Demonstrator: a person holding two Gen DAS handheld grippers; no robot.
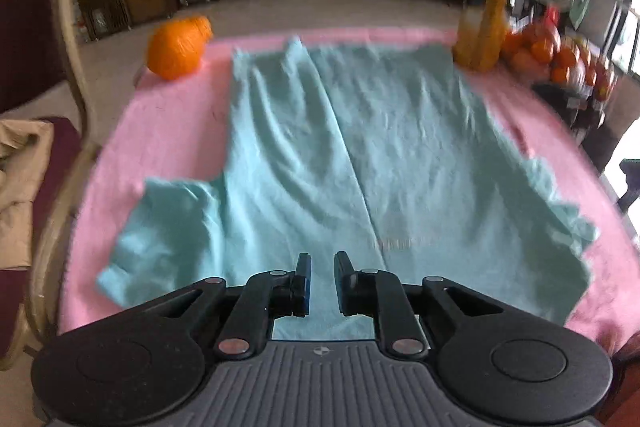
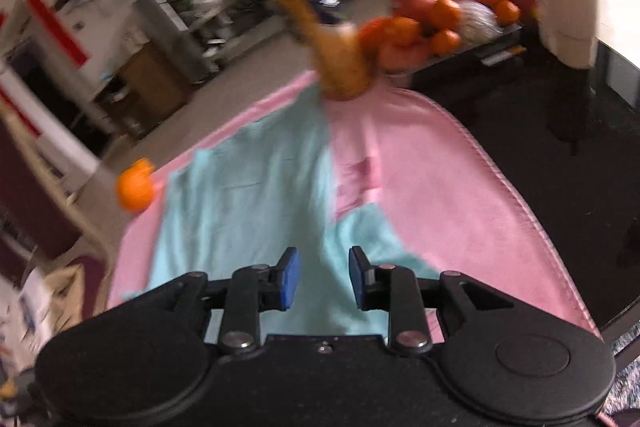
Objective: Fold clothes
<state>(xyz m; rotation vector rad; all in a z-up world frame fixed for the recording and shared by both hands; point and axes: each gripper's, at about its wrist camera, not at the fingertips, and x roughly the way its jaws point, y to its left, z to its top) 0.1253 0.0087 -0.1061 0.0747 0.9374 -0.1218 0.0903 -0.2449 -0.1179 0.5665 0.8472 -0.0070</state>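
Both grippers hang over the near end of the cloth with nothing between their pads; the left gripper shows a narrow gap between its black fingers, and the right gripper stands a little wider, its blue pads apart and clear of the fabric below. Neither holds anything.

Spread beneath them lies a light blue T-shirt, flat but wrinkled, on a pink blanket that covers the table; in the left wrist view a long fold edge runs from the far side toward the near side down the shirt's middle, one short sleeve sticks out to the left near the gripper, and the other side bunches up at the right edge. In the right wrist view – blurred throughout – the shirt fills the left part of the blanket, leaving bare pink to the right.

At the blanket's far left corner sits an orange pumpkin-shaped toy; at the far right corner stands a tall orange-yellow plush figure – its kind I cannot tell; just beyond it is a pile of oranges on a dark table.
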